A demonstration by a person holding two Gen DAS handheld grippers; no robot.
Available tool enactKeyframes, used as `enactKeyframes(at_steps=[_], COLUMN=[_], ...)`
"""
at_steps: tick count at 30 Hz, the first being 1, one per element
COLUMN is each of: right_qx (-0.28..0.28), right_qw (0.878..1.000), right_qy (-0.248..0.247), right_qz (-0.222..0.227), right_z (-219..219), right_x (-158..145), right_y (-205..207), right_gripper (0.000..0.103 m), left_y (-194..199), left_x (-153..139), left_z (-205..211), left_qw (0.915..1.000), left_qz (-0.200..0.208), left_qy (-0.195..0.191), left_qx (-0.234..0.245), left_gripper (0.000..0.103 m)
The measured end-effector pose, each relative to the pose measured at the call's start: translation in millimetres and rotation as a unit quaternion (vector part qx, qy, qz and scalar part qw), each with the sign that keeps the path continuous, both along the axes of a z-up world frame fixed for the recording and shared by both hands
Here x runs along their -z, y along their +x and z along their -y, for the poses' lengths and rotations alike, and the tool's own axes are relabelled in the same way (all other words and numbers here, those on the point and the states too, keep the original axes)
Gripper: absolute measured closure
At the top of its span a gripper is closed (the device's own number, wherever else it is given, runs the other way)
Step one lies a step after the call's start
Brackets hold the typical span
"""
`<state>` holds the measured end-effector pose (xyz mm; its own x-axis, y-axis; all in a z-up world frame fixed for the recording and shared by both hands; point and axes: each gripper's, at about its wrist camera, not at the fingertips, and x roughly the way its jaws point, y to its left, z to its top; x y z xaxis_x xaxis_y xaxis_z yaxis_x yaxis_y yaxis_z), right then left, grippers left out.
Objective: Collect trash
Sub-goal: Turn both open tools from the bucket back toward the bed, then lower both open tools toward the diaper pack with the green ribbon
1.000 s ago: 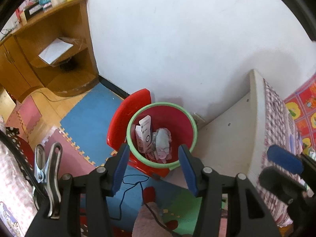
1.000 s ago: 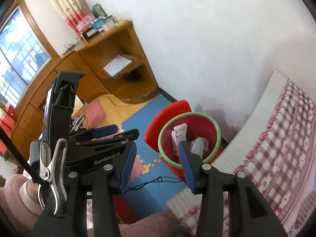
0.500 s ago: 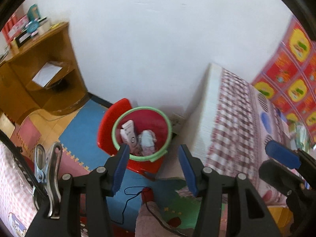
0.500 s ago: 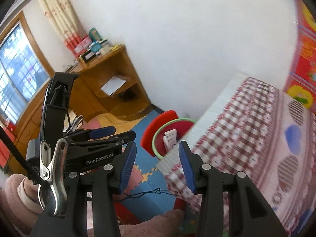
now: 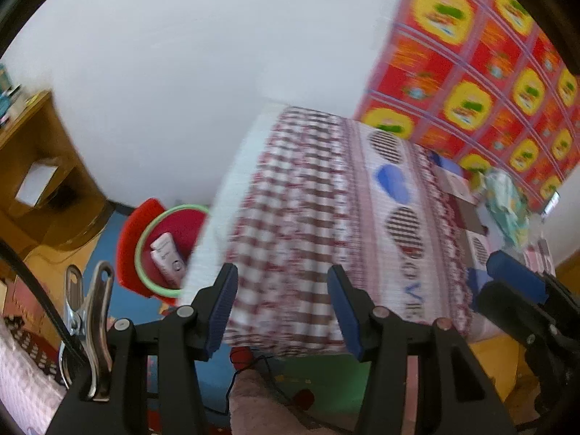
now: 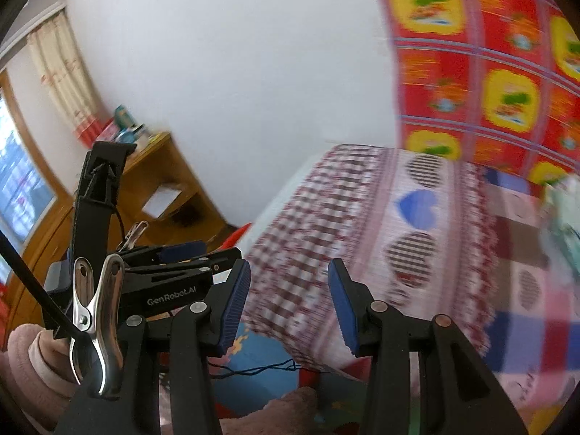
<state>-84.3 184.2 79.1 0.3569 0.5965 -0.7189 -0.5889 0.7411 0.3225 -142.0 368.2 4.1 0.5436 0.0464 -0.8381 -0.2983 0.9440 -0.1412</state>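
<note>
Where wall (image 5: 181,54) ends, checked bedspread (image 5: 308,199) begins.

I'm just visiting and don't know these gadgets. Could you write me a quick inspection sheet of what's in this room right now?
Surface: bed with a checked and heart-patterned cover; coloured foam floor mats below.
Job's things: red bin with a green rim on the floor at the bed's end, a white tube inside; pale crumpled litter on the bed's far side, blurred.
Clutter: nothing else seen clearly.
Grippers: left gripper and right gripper, both open, nothing between the jaws.
Cables: thin dark cord lying on the mats.
Surroundings: white wall, wooden shelf unit, red and yellow patterned wall covering, window with curtain.
</note>
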Motion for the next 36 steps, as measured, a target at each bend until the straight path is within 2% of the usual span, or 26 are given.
enactKeyframes(at_steps=[9, 20, 26, 36], right_qx=[0.096, 0.223, 0.266, 0.285], right_qw=[0.995, 0.974, 0.963, 0.957], right_qy=[-0.006, -0.023, -0.037, -0.04], right_qz=[0.005, 0.003, 0.0, -0.02], right_z=[94.5, 197.4, 247.4, 307.9], right_x=[-8.7, -4.9, 2.3, 18.4], right_y=[4.8, 24.3, 45.6, 88.8], right_gripper=[0.057, 0.057, 0.057, 0.057], left_y=[35.7, 91.3, 130.0, 182.5], left_x=[-14.6, -22.5, -20.2, -17.0], left_z=[86.3, 182.8, 235.4, 303.3], left_qw=[0.9965, 0.9821, 0.973, 0.9599], left_qz=[0.012, 0.025, 0.028, 0.027], left_qy=[-0.003, -0.011, -0.021, -0.028], left_qx=[0.082, 0.187, 0.228, 0.278], left_gripper=[0.049, 0.049, 0.049, 0.049])
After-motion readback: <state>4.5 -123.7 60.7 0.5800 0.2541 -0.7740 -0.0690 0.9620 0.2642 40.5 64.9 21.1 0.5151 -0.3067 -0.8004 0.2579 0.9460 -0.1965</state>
